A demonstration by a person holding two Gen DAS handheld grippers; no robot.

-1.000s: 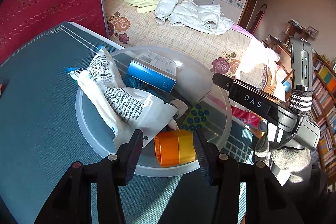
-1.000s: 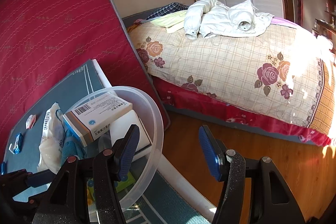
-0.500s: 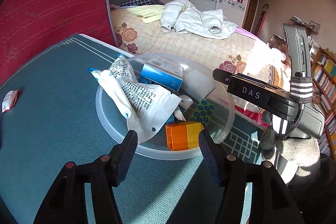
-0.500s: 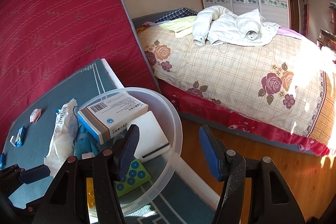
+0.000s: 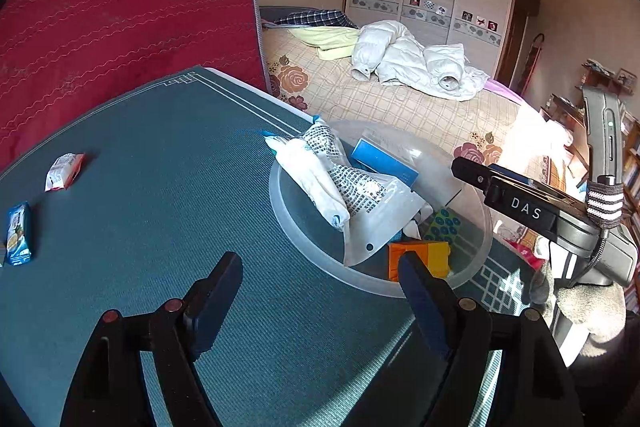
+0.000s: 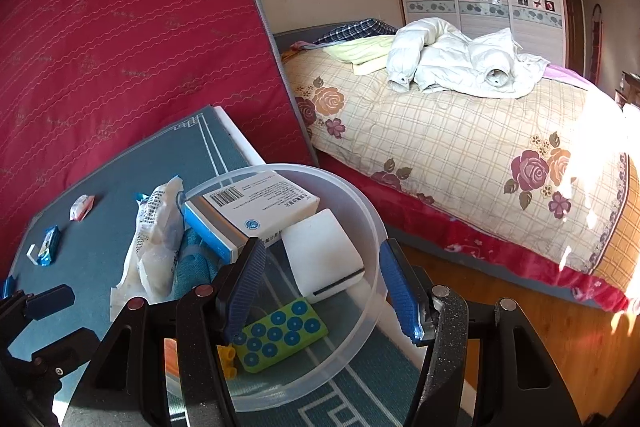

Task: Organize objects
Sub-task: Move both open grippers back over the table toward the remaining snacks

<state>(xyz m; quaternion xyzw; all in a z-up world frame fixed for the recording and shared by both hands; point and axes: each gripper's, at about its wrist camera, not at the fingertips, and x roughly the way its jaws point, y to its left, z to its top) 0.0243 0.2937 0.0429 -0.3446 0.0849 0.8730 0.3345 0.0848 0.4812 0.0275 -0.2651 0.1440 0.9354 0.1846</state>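
Observation:
A clear plastic bowl sits near the right edge of the teal table mat. It holds a white printed bag, a blue and white box, a white block, a green dotted block and an orange block. My left gripper is open and empty, above the mat just short of the bowl. My right gripper is open and empty, over the bowl's near side. A red-white packet and a blue packet lie on the mat at the left.
The teal mat covers the table. A red mattress stands upright behind it. A bed with a floral cover and a white jacket lies beyond the table's right edge. Wooden floor lies below.
My left gripper has pulled back and to the left from the bowl, leaving the orange block inside. My right gripper has moved in over the bowl. Both stay open.

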